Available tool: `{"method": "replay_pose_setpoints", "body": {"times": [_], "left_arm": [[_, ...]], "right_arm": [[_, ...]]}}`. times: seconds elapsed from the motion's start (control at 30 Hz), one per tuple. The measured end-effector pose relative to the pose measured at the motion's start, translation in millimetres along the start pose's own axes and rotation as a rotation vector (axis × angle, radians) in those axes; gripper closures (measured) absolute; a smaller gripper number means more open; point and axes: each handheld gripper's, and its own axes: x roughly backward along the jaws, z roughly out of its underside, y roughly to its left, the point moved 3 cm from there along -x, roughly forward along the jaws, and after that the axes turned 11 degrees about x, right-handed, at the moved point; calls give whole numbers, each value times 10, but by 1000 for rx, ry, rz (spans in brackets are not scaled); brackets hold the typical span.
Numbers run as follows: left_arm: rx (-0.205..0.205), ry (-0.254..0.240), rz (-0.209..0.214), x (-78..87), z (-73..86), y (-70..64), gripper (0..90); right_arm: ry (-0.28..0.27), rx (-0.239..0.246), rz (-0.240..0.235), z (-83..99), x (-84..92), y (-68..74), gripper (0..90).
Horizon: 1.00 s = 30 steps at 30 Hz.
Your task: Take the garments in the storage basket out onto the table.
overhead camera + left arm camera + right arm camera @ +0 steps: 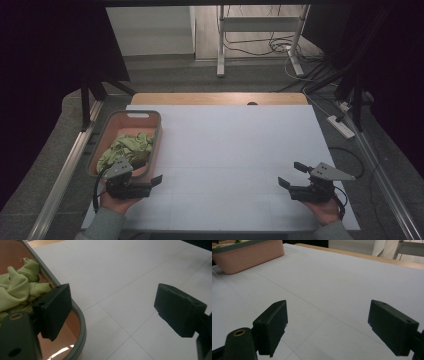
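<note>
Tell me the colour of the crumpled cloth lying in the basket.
Light green; the crumpled cloth shows best in the left gripper view, inside the salmon-pink plastic basket.

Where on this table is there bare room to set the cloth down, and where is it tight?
The white sheet lies bare from the basket across to its right edge, and between the left gripper and right gripper, both open. It is tight at the left: the basket with the green cloth sits there, the left gripper at its near rim.

The left claw (154, 181) covers the near corner of the pink basket (155, 131) in the high view, and the green cloth (17, 287) is cut off by the left gripper view's edge.
</note>
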Motion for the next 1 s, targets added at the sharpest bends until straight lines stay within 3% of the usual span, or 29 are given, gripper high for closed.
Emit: {"method": "replay_pose_setpoints", "body": {"times": [0.43,0.8,1.0], "left_arm": [[0,-9,-5,6,8,-1,121],[33,-2,-11,1,-1,9,149],[1,-1,-19,25,-63,-57,160]], "right_arm": [[10,14,-6,4,-11,27,167],[16,25,-6,9,-19,28,169],[14,28,-8,8,-16,31,170]]}}
